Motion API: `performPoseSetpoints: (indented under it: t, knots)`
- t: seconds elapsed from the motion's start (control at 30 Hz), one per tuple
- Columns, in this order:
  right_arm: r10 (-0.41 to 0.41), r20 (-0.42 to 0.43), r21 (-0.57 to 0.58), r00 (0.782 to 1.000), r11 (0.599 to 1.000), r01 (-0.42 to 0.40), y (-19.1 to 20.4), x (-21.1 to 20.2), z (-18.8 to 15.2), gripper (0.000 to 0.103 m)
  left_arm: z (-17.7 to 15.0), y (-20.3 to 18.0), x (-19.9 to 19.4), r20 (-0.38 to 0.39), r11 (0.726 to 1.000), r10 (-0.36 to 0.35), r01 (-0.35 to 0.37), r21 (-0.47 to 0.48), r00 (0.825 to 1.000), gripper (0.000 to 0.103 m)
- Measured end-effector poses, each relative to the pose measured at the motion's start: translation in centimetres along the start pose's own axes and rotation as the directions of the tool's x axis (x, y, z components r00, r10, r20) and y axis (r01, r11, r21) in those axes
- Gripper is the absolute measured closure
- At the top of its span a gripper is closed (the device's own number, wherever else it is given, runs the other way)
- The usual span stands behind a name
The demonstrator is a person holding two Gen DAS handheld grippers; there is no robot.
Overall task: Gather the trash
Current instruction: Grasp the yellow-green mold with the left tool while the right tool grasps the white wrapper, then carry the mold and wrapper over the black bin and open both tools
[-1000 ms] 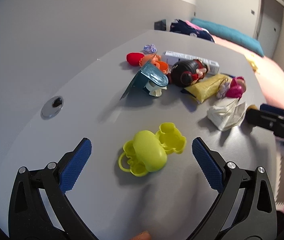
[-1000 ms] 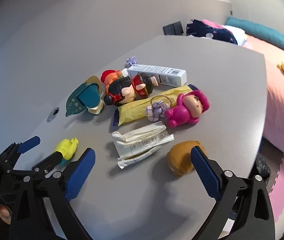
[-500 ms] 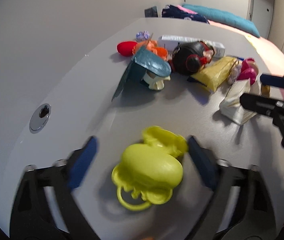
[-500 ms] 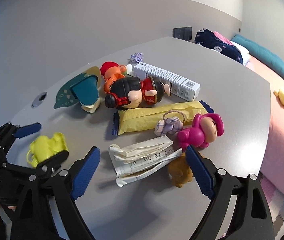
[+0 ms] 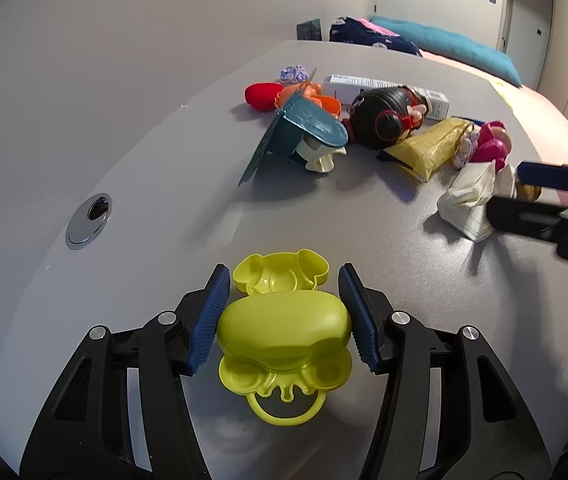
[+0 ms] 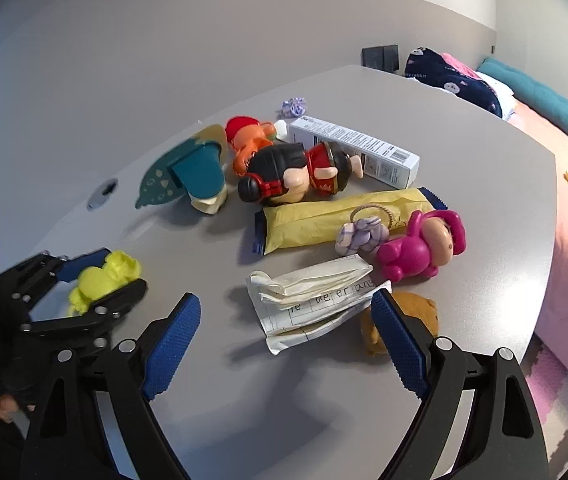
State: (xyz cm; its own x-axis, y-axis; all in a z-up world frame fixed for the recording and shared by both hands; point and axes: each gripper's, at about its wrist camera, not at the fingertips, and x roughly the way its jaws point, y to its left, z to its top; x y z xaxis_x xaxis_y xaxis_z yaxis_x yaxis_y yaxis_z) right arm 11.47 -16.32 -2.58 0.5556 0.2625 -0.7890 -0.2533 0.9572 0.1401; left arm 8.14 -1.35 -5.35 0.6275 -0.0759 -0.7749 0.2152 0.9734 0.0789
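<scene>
A grey tabletop point(image 5: 131, 128) runs out toward a plain wall, with a bed and teal cushion beyond its far edge.

My left gripper point(image 5: 284, 316) has its jaws closing around the lime-green plastic hinged toy case point(image 5: 284, 330). A second ago those blue pads stood wide on either side of it; now they sit just beside its rounded lid, and I cannot tell whether they press on it yet. The case has slid closer under the camera, so I judge this as a grab in progress, though the case looks more like a toy than rubbish. The gripper points steeply down at the table and hardly travels.

My right gripper point(image 6: 284, 320) has its blue pads spread wide, holding nothing, and has drifted across so that the crumpled white paper with handwriting point(image 6: 312, 298) now lies between its fingertips where earlier a brown soft lump point(image 6: 408, 316) sat by the right pad. That paper reads as the real trash here, along with the yellow foil snack wrapper point(image 6: 336, 216) just behind it and perhaps the white cardboard box point(image 6: 356, 150). The right gripper also tilts steeply down, poised above the paper, not yet touching it.

Further out lie a magenta doll point(image 6: 424, 248), a black-haired figure point(image 6: 296, 172) and a teal toy point(image 6: 191, 172).
</scene>
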Motion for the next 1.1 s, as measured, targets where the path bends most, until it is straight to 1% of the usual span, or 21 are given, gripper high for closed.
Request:
performPoseSetpoints:
  t: [0.13, 0.2, 0.23, 0.27, 0.3, 0.33, 0.37, 0.43, 0.53, 0.6, 0.77, 0.93, 1.1]
  knots:
    - [-0.057, -0.018, 0.0, 0.998, 0.998, 0.057, 0.7, 1.3, 0.7, 0.015, 0.1, 0.2, -0.5, 0.015, 1.0, -0.015, 0.015, -0.001, 1.0, 0.047]
    - [-0.096, -0.061, -0.009, 0.994, 0.995, 0.096, 0.8, 3.0, 1.0, 0.025, 0.1, 0.4, -0.6, 0.016, 1.0, -0.025, 0.025, -0.011, 1.0, 0.047]
    - [-0.102, -0.088, -0.005, 0.991, 0.995, 0.102, 0.6, 3.8, 1.0, 0.034, 0.0, 0.4, -0.8, 0.017, 1.0, -0.026, 0.026, -0.014, 1.0, 0.047]
    - [-0.104, -0.098, 0.004, 0.99, 0.994, 0.105, 0.3, 4.3, 1.1, 0.042, 0.0, 0.5, -0.9, 0.019, 1.0, -0.027, 0.027, -0.016, 0.999, 0.047]
    - [-0.114, -0.087, -0.006, 0.99, 0.994, 0.114, 0.3, 4.4, 1.2, 0.05, 0.0, 0.5, -0.9, 0.02, 1.0, -0.027, 0.027, -0.016, 0.999, 0.047]
    - [-0.112, -0.084, -0.004, 0.99, 0.994, 0.112, 0.3, 4.4, 1.3, 0.06, -0.1, 0.5, -1.0, 0.021, 1.0, -0.026, 0.026, -0.016, 0.999, 0.047]
    - [-0.088, -0.086, 0.009, 0.992, 0.996, 0.089, 0.1, 4.5, 1.5, 0.067, -0.1, 0.5, -1.0, 0.022, 1.0, -0.026, 0.027, -0.017, 0.999, 0.047]
    - [-0.059, -0.082, 0.012, 0.995, 0.998, 0.06, -0.1, 4.7, 1.6, 0.08, 0.0, 0.4, -1.1, 0.021, 1.0, -0.023, 0.024, -0.016, 1.0, 0.047]
    - [-0.021, -0.066, 0.019, 0.998, 1.0, 0.022, -0.4, 4.4, 1.4, 0.089, -0.1, 0.4, -1.3, 0.023, 1.0, -0.02, 0.021, -0.024, 1.0, 0.047]
    - [0.01, -0.037, 0.03, 0.999, 1.0, -0.008, -0.7, 3.5, 1.3, 0.096, -0.1, 0.3, -1.7, 0.029, 1.0, -0.016, 0.016, -0.027, 0.999, 0.047]
    - [0.045, 0.019, 0.005, 0.999, 0.999, -0.045, -0.2, 0.7, 1.2, 0.099, -0.1, -0.3, -3.0, 0.057, 0.999, 0.01, -0.008, -0.032, 0.998, 0.047]
    - [0.08, 0.059, -0.014, 0.995, 0.997, -0.079, 0.1, -1.8, 1.0, 0.099, 0.0, -1.5, -4.9, 0.084, 0.999, 0.031, -0.028, -0.03, 0.996, 0.047]
    - [0.093, 0.092, -0.013, 0.991, 0.996, -0.093, -0.8, -3.9, 1.0, 0.099, 0.6, -2.8, -6.7, 0.118, 0.999, 0.031, -0.027, -0.03, 0.993, 0.047]
